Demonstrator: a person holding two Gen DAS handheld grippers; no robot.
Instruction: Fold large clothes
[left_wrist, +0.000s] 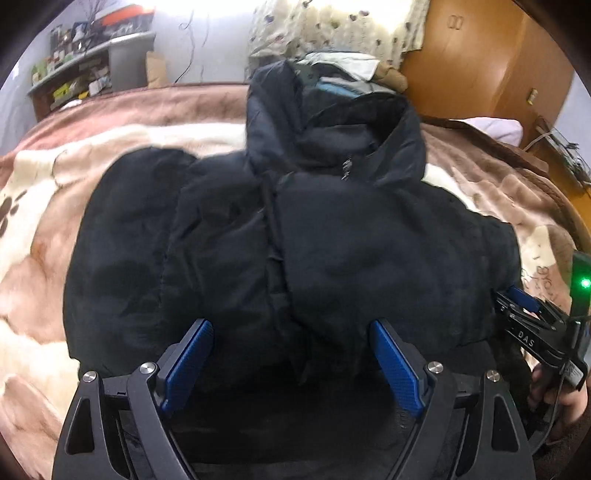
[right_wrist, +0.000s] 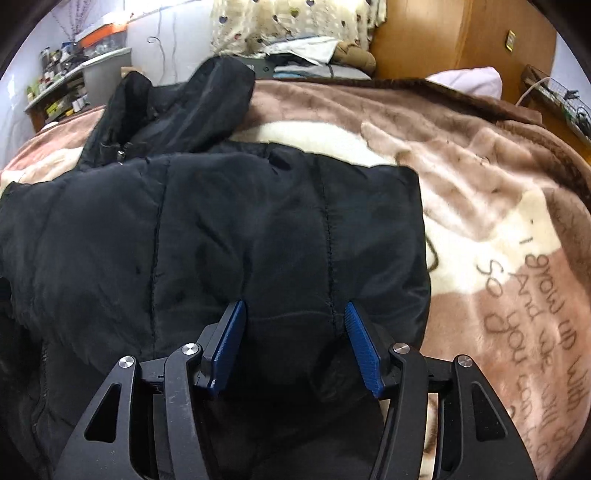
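Observation:
A black padded hooded jacket (left_wrist: 295, 229) lies on the bed, front up, hood (left_wrist: 328, 122) toward the far side, both sides folded inward over the middle. My left gripper (left_wrist: 291, 332) is open over the jacket's near hem, jaws wide apart, nothing between the pads. My right gripper (right_wrist: 293, 314) is open over the jacket's right part (right_wrist: 258, 229) in the right wrist view, blue pads (right_wrist: 360, 347) resting by a quilted seam. The right gripper also shows in the left wrist view (left_wrist: 524, 314) at the jacket's right edge.
A brown and cream fleece blanket (right_wrist: 480, 192) with printed text covers the bed. Folded clothes and a stuffed toy (right_wrist: 354, 51) lie at the head. A wooden wardrobe (left_wrist: 480, 55) stands at back right, cluttered shelves (left_wrist: 74, 74) at back left, a pink pillow (right_wrist: 469, 79) right.

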